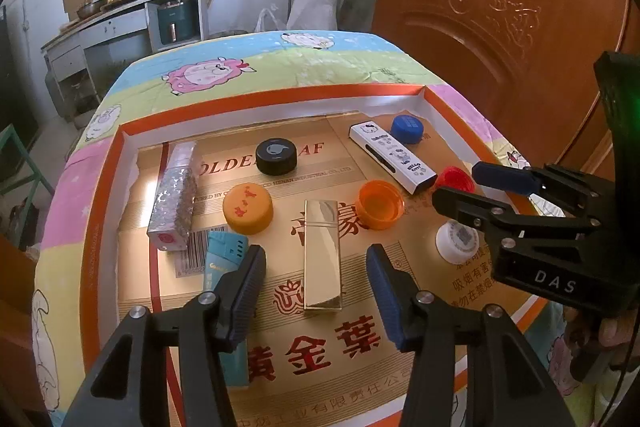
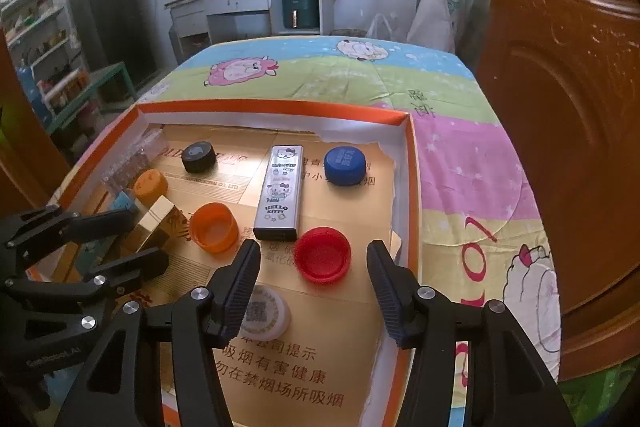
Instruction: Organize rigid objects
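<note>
1. Shallow orange-rimmed tray (image 1: 256, 103) sits on a table under a cartoon-sheep cloth (image 1: 280, 63); gold printed cardboard lines its floor.
2. Left gripper (image 1: 316, 283): jaws apart, nothing pinched. Gold lighter (image 1: 322, 251) lies flat on the tray floor between the fingers, pads clear of both its long sides.
3. Right gripper (image 2: 314, 279): jaws apart, holding nothing. Red cap (image 2: 322, 254), open side up, lies on the floor just ahead of and between the fingertips, untouched.
4. White cap (image 2: 266, 311) with a QR code rests beside the right gripper's left finger, partly hidden by it.
5. Orange cap, open side up (image 1: 380, 205), lies just right of the gold lighter's far end; a second orange cap, closed side up (image 1: 248, 209), lies to the left of it.
6. Hello Kitty lighter (image 2: 280, 193) lies flat near mid-tray, its near end just beside the red cap.
7. Blue cap (image 2: 345, 165) sits near the far right corner, black cap (image 1: 277, 157) toward the far middle.
8. Glittery silver lighter (image 1: 176, 195) lies along the left wall; a teal lighter (image 1: 222, 259) is partly behind the left gripper's left finger.
9. Wooden door (image 1: 500, 7) stands at right.
</note>
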Motion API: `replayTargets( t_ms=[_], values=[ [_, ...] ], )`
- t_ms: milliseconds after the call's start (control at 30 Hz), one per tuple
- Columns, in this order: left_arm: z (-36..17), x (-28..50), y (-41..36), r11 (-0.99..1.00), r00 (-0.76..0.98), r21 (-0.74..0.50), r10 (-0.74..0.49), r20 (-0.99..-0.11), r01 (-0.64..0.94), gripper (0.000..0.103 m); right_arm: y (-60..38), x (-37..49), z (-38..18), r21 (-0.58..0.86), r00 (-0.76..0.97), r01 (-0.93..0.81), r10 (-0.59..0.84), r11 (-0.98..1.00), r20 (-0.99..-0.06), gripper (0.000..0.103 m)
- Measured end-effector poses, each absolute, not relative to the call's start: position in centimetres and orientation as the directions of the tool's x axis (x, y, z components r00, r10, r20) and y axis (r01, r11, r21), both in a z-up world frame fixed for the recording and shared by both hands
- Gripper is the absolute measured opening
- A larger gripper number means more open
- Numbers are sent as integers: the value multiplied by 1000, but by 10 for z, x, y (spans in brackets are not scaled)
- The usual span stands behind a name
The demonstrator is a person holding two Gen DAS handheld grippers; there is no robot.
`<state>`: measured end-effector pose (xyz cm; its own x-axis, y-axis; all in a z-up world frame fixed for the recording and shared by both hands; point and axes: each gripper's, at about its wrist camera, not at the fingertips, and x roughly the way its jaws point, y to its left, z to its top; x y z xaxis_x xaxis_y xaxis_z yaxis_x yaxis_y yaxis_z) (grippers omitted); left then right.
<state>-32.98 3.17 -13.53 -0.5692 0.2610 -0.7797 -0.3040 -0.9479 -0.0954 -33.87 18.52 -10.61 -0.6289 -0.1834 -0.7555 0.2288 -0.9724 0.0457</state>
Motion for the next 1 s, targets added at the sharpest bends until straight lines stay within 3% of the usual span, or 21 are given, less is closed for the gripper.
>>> replayTargets(
  t_ms=[167, 333, 467, 600, 733, 1000],
  values=[
    [-134, -329, 32, -947, -573, -93, 263, -777, -309, 52, 187, -336, -103, 59, -641, 220, -190, -974, -744, 58],
    [-131, -327, 33, -948, -586, -80, 255, -769, -307, 52, 188, -329, -100, 66, -661, 219, -198, -973, -724, 76],
    [-127, -323, 33, -952, -599, -73, 246, -762, -298, 63, 192, -319, -95, 77, -686, 198, -195, -977, -701, 75],
    [-120, -317, 32, -953, -616, -79, 250, -747, -292, 64, 189, -304, -85, -24, -745, 145, -93, -989, -660, 76],
    [-112, -311, 29, -952, -632, -92, 263, -728, -290, 64, 196, -294, -76, 54, -752, 146, -146, -988, -643, 76],
    [-96, -292, 23, -954, -651, -103, 269, -710, -282, 64, 198, -275, -66, 68, -757, 124, -139, -990, -639, 76]
  ],
)
